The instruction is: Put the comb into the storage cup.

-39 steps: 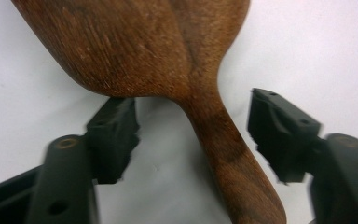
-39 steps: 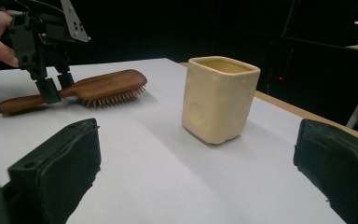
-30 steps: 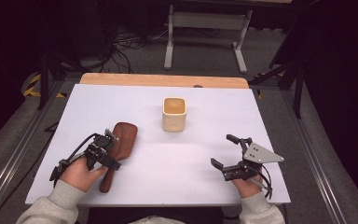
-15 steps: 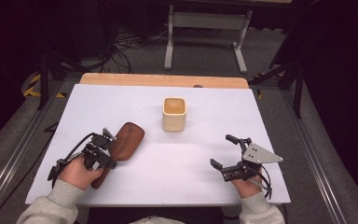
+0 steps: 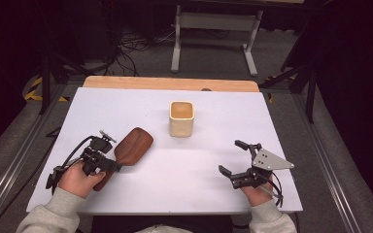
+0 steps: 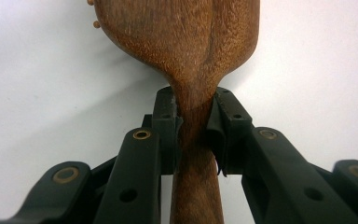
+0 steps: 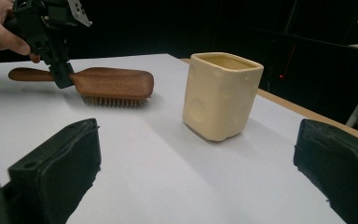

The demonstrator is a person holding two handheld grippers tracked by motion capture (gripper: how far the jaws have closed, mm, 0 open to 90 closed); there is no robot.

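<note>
A brown wooden hairbrush (image 5: 133, 145) lies bristles down at the left of the white table (image 5: 126, 104). My left gripper (image 5: 112, 162) is shut on its neck, where the handle meets the head. In the left gripper view both pads press the handle (image 6: 195, 154), and the jaws have just been closing around it. The right gripper view shows the brush (image 7: 109, 83) level, on or just over the table. A cream square cup (image 5: 181, 119) stands upright at mid-table. My right gripper (image 5: 229, 156) is open at the front right with nothing between its fingers and faces the cup (image 7: 221, 95).
A wooden strip (image 5: 170, 83) runs along the table's far edge. Beyond it a grey metal stand (image 5: 213, 29) and cables sit on the floor. Bare table lies between the two grippers.
The brush head has swung to the right, so the brush now lies more slanted. The left hand shifted a little with it. The right gripper has not moved.
</note>
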